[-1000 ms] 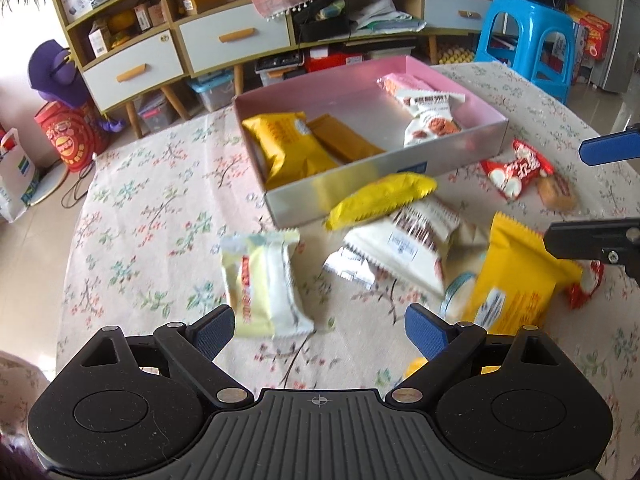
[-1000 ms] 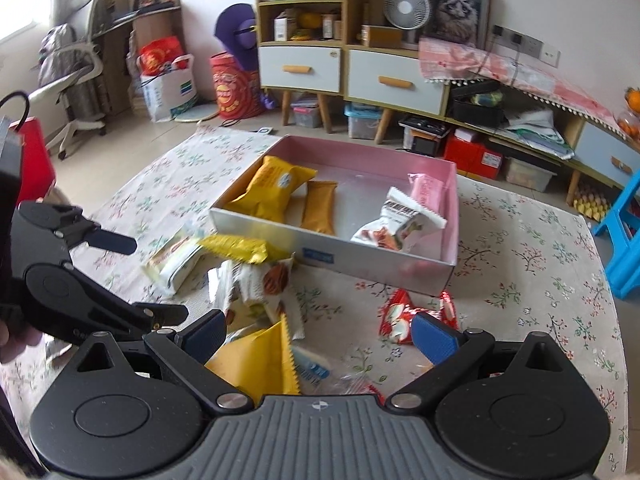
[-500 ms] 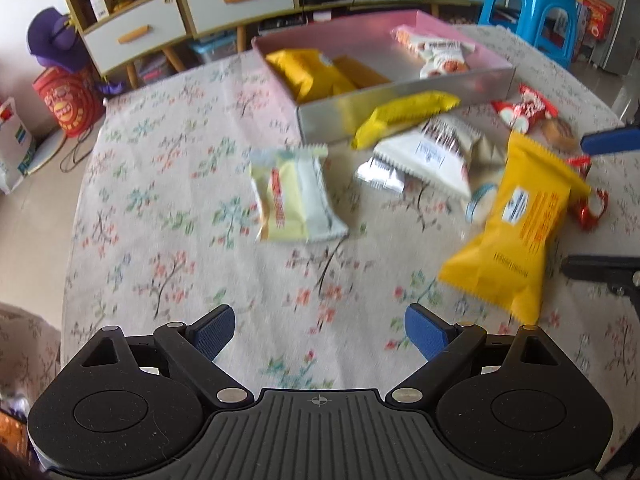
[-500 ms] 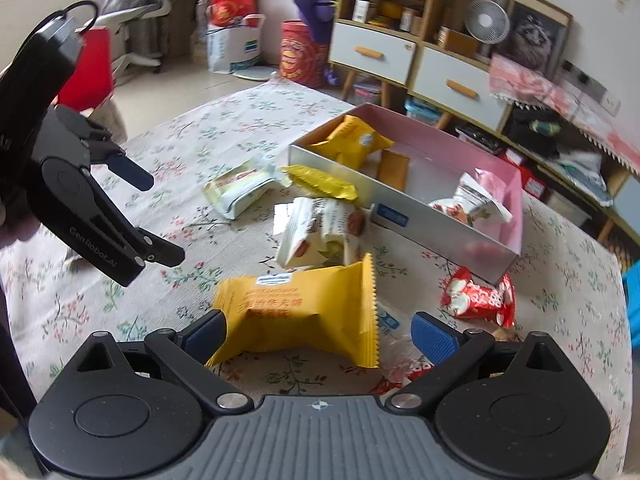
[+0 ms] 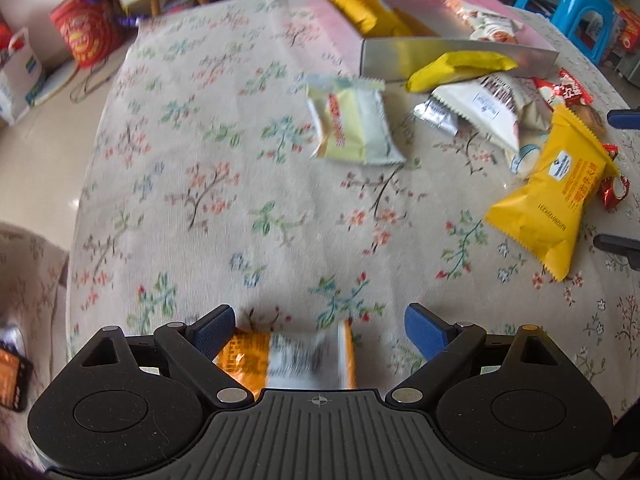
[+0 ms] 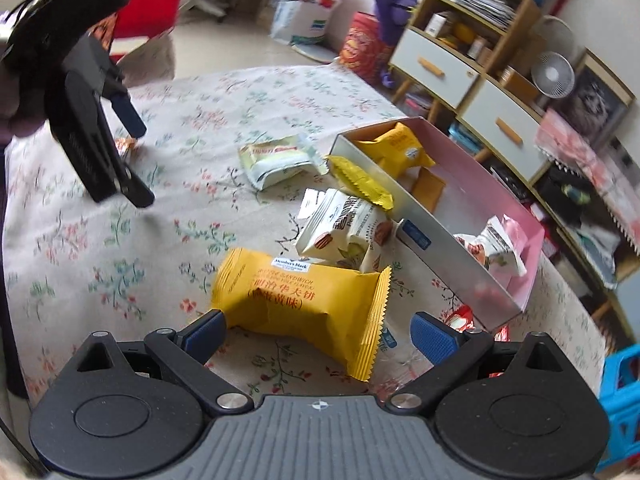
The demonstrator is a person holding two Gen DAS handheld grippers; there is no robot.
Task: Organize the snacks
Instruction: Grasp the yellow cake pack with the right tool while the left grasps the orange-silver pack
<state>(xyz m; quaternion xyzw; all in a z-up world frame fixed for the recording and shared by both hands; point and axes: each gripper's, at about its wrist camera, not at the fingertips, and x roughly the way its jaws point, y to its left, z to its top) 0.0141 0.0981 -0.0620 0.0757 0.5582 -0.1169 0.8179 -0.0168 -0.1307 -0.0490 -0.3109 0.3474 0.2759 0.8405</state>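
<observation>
1. Floral tablecloth (image 5: 208,184), beige with red and green sprigs, covers the whole table and carries a scatter of wrapped snacks.
2. Left gripper (image 5: 320,330), its blue-padded jaws spread wide, hangs steeply over an orange-and-white foil packet (image 5: 288,356) that lies between the fingers, blurred and untouched by either pad.
3. Right gripper (image 6: 318,334) also stands with its jaws apart, a large yellow sandwich-biscuit packet (image 6: 304,304) lying on the cloth between them; the pads do not press it.
4. Pink-lined, silver-walled cardboard box (image 6: 452,240) sits toward the far side of the table and holds a yellow pouch (image 6: 394,146), a flat orange bar (image 6: 428,190) and a white nut packet (image 6: 496,248).
5. Just outside the box's near wall lie a slim yellow wrapper (image 6: 360,180), a white pecan-print packet (image 6: 344,232) and, a little apart, a pale green-and-white packet (image 6: 280,158); red candy wrappers (image 5: 564,90) lie near the box's corner.
6. Beyond the table stand a wooden sideboard with grey drawers (image 6: 460,76), a small white desk fan (image 6: 552,74), a blue plastic stool (image 5: 572,0) and a red printed bag (image 5: 84,34) on the pale tiled floor.
</observation>
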